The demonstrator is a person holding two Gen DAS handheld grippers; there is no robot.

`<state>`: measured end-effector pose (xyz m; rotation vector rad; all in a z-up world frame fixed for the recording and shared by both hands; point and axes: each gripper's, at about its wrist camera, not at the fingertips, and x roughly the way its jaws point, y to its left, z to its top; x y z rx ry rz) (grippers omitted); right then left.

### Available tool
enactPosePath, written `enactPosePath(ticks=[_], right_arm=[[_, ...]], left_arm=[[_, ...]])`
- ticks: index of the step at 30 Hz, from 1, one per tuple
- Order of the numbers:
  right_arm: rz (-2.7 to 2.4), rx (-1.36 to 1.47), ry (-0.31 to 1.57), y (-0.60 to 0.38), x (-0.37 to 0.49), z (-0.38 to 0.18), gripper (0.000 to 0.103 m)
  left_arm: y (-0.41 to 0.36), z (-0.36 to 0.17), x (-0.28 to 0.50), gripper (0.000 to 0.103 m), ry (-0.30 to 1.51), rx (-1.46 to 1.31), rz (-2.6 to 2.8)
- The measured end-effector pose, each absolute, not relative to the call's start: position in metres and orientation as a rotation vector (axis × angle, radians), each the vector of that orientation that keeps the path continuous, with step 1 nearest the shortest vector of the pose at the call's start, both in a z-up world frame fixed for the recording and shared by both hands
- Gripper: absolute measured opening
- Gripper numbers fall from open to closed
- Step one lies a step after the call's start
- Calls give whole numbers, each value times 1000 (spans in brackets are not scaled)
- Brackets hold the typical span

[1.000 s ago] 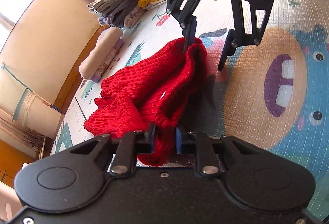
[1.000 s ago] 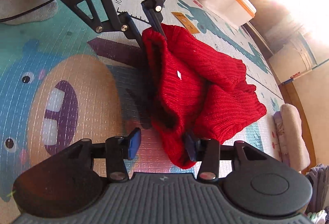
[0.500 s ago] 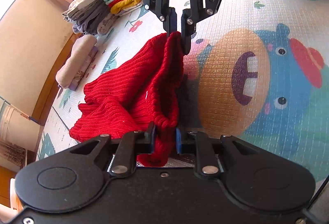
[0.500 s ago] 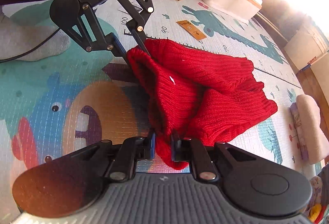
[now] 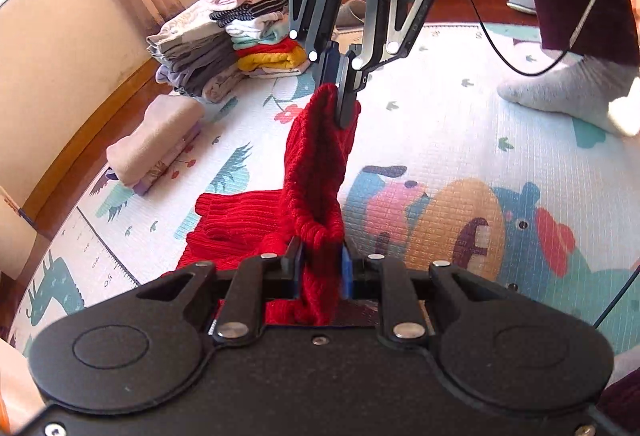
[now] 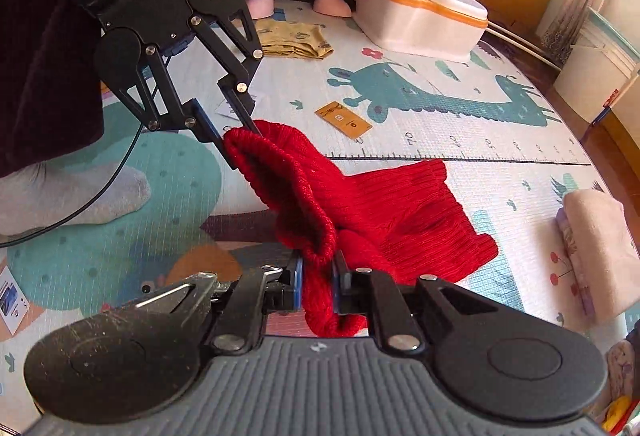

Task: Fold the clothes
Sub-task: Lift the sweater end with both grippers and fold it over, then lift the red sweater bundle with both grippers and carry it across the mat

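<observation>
Two hand-held grippers lifting a red knitted sweater (image 5: 316, 172) above a patterned play mat (image 5: 440, 140) on the floor. The left gripper (image 5: 319, 268) had its jaws closed on a bunched edge of the sweater, the knit pinched between its blue pads. The right gripper (image 6: 318, 278) likewise had its jaws closed on another part of the same edge. In each wrist view the opposite gripper faced the camera, gripping the far end of the raised edge, so the knit hung taut between the two. The rest of the sweater trailed down and lay in folds on the mat. A stack of folded clothes (image 5: 236, 48) stood at the mat's far edge near a wall, with a folded beige bundle (image 5: 156, 140) just beside it. A person's foot in a grey sock (image 5: 568, 92) rested on the mat, near a black cable (image 5: 492, 40). A white bin with an orange band (image 6: 420, 16) and a yellow garment (image 6: 296, 42) lay on the mat's other side.
</observation>
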<state>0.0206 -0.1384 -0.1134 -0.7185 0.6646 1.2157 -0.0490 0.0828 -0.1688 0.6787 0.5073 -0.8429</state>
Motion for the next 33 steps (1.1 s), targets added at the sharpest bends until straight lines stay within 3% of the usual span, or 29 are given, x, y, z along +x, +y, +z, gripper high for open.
enactPosePath(ticks=[10, 22, 23, 25, 26, 29, 30, 31, 33], right_arm=[[1090, -494, 707, -118, 148, -98, 15], [873, -99, 941, -108, 273, -179, 15], [847, -63, 964, -108, 280, -188, 15], [810, 6, 976, -110, 286, -201, 15], [798, 42, 979, -111, 288, -205, 15], [735, 156, 939, -120, 283, -211, 27], [700, 219, 922, -126, 280, -213, 35], [655, 299, 903, -135, 275, -215, 51], [562, 420, 855, -153, 262, -221, 60]], left_arm=[[126, -134, 53, 17, 506, 302, -765], [167, -178, 173, 18, 629, -180, -567], [173, -180, 175, 22, 631, -224, -520], [191, -180, 160, 44, 594, -331, -460], [199, -180, 152, 62, 575, -384, -430], [207, -193, 135, 63, 592, -480, -380], [205, -199, 132, 63, 608, -493, -367], [204, -205, 130, 63, 623, -507, -354], [201, -216, 125, 63, 654, -534, -327]])
